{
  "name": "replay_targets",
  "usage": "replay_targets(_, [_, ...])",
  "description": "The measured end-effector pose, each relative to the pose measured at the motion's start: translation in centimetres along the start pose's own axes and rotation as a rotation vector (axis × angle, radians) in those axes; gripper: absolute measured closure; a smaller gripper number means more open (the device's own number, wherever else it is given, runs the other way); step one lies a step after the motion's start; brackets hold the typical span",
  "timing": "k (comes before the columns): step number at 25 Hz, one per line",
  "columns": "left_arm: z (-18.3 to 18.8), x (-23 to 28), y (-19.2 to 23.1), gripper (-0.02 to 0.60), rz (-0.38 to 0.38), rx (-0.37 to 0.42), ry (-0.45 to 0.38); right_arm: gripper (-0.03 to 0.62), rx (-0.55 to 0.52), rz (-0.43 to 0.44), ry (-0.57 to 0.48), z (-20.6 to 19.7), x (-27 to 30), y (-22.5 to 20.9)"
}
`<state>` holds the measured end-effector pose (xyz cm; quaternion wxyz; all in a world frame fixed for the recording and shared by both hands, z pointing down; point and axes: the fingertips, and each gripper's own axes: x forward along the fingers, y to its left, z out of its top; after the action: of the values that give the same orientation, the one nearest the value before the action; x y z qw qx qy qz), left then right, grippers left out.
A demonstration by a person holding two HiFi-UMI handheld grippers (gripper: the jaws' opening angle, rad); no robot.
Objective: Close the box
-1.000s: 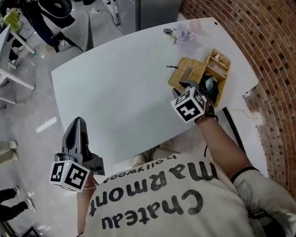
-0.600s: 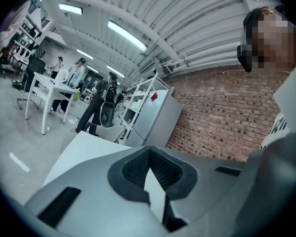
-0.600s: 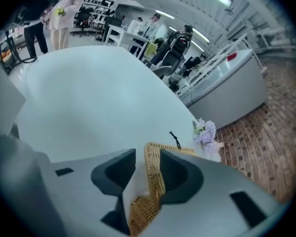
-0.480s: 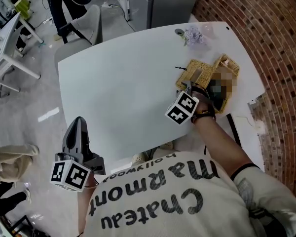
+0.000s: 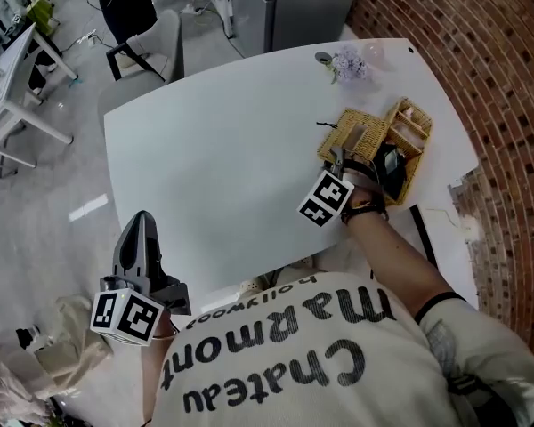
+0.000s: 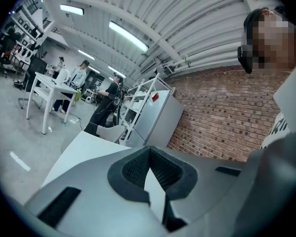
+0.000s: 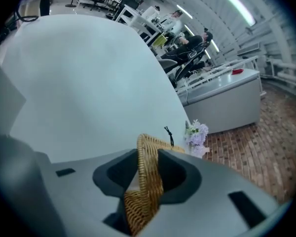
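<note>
Right gripper jaws closing on lid rim, lid edge-on between them; box just right of jaws, swing lid rightward.

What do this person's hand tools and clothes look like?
The left gripper and right gripper are grey plastic with dark textured pads, each bearing a white cube of black square markers. The right one's jaws are closing on the wicker lid. The person wears a pale T-shirt with dark lettering.
</note>
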<state>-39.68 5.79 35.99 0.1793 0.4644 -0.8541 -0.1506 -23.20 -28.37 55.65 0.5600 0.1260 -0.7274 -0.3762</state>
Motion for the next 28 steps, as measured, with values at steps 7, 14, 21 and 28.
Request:
replay_targets(7, [0.3,0.4,0.1,0.584,-0.012,0.000,0.001,0.465,0.089,-0.031,-0.037,0.3,-0.5,-0.6])
replay_targets(14, [0.5,0.5,0.1,0.584,-0.035,0.002,0.001,0.477,0.172,-0.079,-0.077,0.7,-1.7,-1.6])
replay_targets(21, [1.1,0.3,-0.2,0.584,-0.058,0.015,0.002,0.489,0.235,-0.146,-0.108,0.6,-2.9,-2.8])
replay_targets(28, [1.8,0.4,-0.5,0.584,-0.085,0.029,0.012,0.510,0.316,-0.205,-0.139,0.7,-4.5,-4.0])
